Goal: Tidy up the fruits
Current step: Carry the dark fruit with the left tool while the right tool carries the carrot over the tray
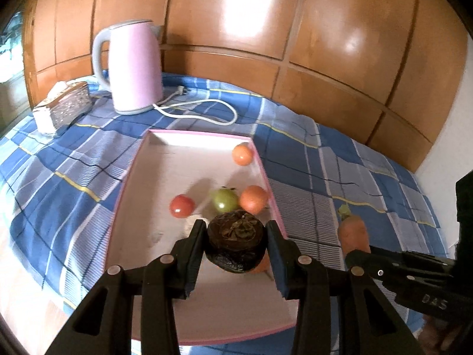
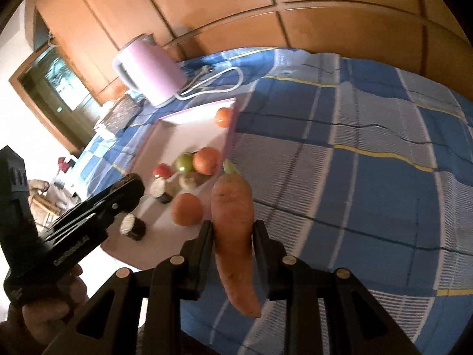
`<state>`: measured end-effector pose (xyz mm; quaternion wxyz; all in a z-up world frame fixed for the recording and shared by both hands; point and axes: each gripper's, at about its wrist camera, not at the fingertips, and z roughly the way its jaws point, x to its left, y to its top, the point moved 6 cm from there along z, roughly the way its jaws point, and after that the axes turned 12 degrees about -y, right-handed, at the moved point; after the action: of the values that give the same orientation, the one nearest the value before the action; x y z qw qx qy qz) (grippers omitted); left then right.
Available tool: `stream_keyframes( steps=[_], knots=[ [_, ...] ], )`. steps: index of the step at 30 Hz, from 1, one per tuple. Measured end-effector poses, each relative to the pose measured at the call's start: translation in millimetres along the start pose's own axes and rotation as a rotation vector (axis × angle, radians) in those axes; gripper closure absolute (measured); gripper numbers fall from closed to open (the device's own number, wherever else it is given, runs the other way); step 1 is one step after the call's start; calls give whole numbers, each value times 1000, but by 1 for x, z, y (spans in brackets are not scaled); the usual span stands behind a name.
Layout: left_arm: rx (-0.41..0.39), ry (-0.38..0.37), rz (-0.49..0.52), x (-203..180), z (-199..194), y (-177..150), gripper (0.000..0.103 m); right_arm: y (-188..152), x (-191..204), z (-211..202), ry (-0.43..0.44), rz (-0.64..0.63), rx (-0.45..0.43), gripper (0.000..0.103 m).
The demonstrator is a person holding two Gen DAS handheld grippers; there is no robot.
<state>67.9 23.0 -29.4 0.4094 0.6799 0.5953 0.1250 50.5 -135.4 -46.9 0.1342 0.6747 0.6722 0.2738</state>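
Over tray (image 1: 127,195) | left tool (image 1: 236,236) grips mangosteen (image 1: 235,232) | right tool (image 2: 233,230) grips carrot (image 2: 233,230), fully visible from right wrist only

Both wrist cameras are looking steeply down, close along their fingers; both are sharing the tray (image 1: 130,177) (image 2: 177,118), with the kettle (image 1: 133,68) (image 2: 150,71) at eleven o'clock.

Right tongs (image 2: 232,230) clamped on carrot (image 2: 233,230), stem end away from camera, tip hanging toward it, over blue checked cloth (image 2: 354,177). Left tongs (image 2: 125,189) at left over pink-rimmed tray (image 2: 229,139) with oranges (image 2: 207,159), green fruit (image 2: 184,162). Pink kettle (image 2: 150,71) behind.
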Motion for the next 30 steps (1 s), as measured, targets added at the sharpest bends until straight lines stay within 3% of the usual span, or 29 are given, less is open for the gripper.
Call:
stream_keyframes(
  steps=[12, 18, 23, 30],
  knots=[
    [-49, 50, -120, 63, -28, 10, 62, 9, 52, 19, 136, -23, 93, 75],
    [-51, 66, -131, 75, -25, 14, 62, 18, 72, 34, 180, 6, 136, 75],
    [-29, 66, -132, 80, -12, 19, 62, 22, 85, 47, 190, 35, 161, 75],
    [15, 79, -127, 85, 11, 16, 62, 11, 93, 63, 155, -20, 183, 75]
  ],
)
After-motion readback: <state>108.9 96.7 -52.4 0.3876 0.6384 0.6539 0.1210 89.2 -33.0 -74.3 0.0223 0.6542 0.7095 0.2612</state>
